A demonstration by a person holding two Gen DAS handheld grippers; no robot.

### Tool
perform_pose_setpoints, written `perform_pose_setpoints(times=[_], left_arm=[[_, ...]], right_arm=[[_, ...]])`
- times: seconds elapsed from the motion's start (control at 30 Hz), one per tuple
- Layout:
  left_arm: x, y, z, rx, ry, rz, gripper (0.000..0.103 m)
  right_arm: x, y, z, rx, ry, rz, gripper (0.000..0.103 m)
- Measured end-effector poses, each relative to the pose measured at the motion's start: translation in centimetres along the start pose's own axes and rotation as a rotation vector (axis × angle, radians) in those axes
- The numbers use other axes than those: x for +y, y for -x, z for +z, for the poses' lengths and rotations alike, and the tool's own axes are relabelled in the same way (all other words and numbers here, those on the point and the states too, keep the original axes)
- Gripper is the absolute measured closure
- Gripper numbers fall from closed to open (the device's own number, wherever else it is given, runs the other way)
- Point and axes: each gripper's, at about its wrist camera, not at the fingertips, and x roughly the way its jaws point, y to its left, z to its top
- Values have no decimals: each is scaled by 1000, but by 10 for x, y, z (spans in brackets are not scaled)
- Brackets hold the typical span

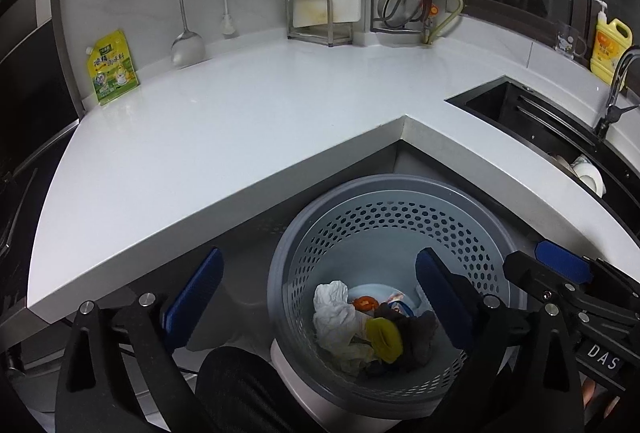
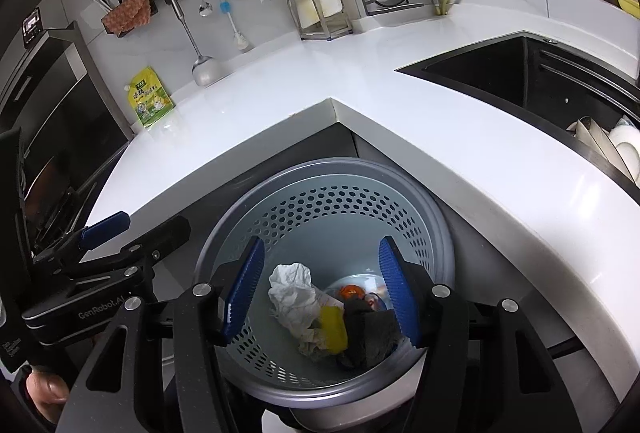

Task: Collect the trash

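The left tool [image 1: 320, 297] hangs wide open and empty at the bottom of the left view; its right pad is over the bin [image 1: 396, 193]. The right tool [image 2: 322, 293] is also open and empty, both pads above the bin mouth. The grey perforated bin, lower centre of both views below the bench [image 1: 240, 113] corner, holds the trash [image 1: 360, 325]: crumpled white paper, a yellow piece, dark cloth, something orange. At far left, a green pouch [image 1: 112, 69] leans against the wall.
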Motion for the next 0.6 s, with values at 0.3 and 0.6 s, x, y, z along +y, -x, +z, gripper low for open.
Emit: perform_pose_setpoints(times=[0.3, 0.6], left_arm=[[3, 4, 0, 4, 7, 8, 7], [6, 7, -2, 6, 20, 23, 6]], right_arm=[[0, 3, -2, -5, 1, -20, 44], [1, 4, -3, -6, 1, -16, 42]])
